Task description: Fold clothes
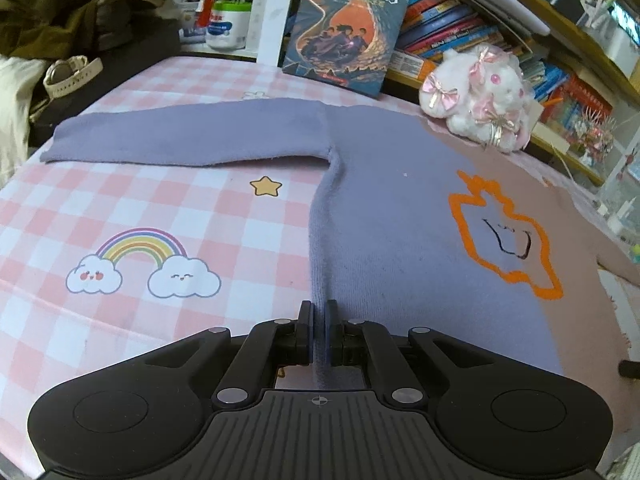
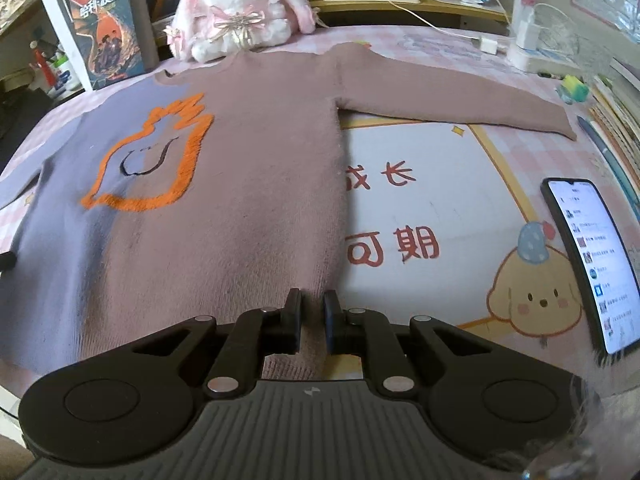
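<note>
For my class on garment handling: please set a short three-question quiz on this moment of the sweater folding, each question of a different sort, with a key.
1. True or false: both sleeves of the sweater are already folded across its body.
2. Multiple choice: the left gripper is shut on A) the purple side edge near the hem, B) the collar, C) the purple sleeve's cuff.
3. Short answer: what lies on the table mat to the right of the right gripper, screen lit?

Key
1. False: both lie spread out sideways.
2. A.
3. A phone.
</note>
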`<state>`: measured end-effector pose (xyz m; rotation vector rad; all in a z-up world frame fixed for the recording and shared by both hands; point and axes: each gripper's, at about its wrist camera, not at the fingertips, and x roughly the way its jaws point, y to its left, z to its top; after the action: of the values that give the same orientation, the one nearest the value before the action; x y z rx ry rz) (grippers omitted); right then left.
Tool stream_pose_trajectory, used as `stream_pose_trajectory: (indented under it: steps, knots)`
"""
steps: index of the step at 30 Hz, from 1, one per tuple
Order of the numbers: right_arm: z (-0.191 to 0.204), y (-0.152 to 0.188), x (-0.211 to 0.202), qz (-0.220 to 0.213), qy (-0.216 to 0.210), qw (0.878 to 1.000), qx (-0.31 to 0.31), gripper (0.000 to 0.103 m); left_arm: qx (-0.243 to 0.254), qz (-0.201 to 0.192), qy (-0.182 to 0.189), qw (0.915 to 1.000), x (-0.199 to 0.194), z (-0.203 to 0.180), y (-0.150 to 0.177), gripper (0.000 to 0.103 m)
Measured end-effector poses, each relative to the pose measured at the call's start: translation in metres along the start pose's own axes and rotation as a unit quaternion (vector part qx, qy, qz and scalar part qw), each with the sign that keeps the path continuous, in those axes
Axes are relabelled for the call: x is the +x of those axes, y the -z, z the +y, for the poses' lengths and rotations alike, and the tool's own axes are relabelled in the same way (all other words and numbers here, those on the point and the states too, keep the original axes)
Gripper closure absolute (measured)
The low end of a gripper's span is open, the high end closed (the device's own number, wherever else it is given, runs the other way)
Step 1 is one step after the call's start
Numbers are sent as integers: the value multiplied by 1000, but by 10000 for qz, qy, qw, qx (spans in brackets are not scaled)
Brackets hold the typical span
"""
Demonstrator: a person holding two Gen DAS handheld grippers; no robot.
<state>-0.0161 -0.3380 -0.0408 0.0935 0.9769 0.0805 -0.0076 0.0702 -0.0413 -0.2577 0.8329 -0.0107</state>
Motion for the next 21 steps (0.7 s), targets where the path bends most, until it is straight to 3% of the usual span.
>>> stream_pose_trajectory:
  steps: [8, 16, 19, 21]
  knots:
    - [8, 6, -1, -122, 217, 9997, -47, 92, 51, 11, 90, 9999, -2, 4, 0, 98]
    - [8, 10, -3, -264, 255, 9993, -111, 91, 232, -31, -84, 9997, -6, -5, 4, 94]
    - [7, 10, -3, -281, 245, 9992, -135, 87, 244, -130, -145, 9995, -17, -11, 8, 94]
    - [5, 10, -4, -298, 238, 9992, -110, 78, 261, -199, -188, 9993, -26, -19, 10, 91]
